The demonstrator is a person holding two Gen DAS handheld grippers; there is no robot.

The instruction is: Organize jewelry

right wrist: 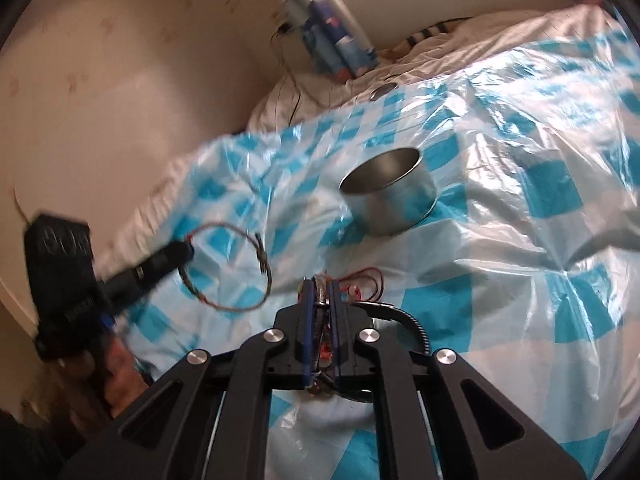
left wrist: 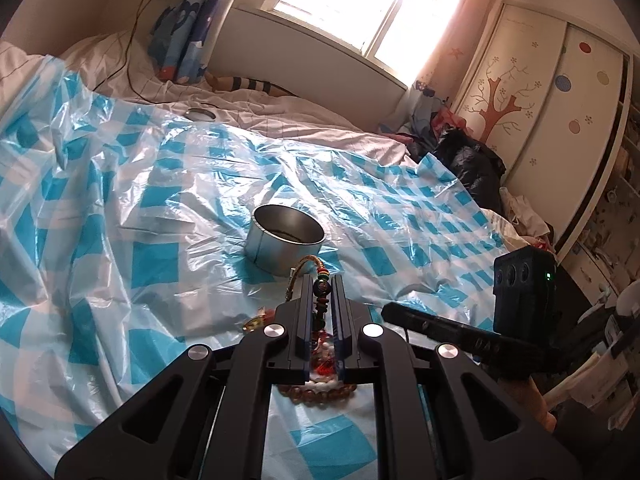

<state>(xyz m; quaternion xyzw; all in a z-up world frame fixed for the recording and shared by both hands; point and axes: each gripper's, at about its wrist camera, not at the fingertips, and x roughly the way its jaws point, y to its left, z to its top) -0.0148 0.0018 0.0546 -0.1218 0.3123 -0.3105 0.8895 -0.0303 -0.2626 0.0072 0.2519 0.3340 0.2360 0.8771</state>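
Observation:
In the left wrist view my left gripper (left wrist: 322,285) is shut on a beaded necklace (left wrist: 322,294) whose woven cord loop (left wrist: 298,270) sticks up past the fingertips. The right wrist view shows that loop (right wrist: 256,256) hanging from the left gripper (right wrist: 187,251). An open round metal tin (left wrist: 286,240) (right wrist: 390,196) stands on the checked plastic sheet just beyond both grippers. My right gripper (right wrist: 320,283) is shut on a red-corded piece of jewelry (right wrist: 325,344), and its thin red string (right wrist: 370,276) trails onto the sheet. Bead bracelets (left wrist: 320,390) lie under the left gripper.
A blue-and-white checked plastic sheet (left wrist: 120,184) covers the bed. The tin's lid (left wrist: 199,114) (right wrist: 382,90) lies far back near the pillows. The right gripper's body (left wrist: 448,330) reaches in from the right. A wardrobe (left wrist: 560,120) and a clothes pile stand at the bed's right edge.

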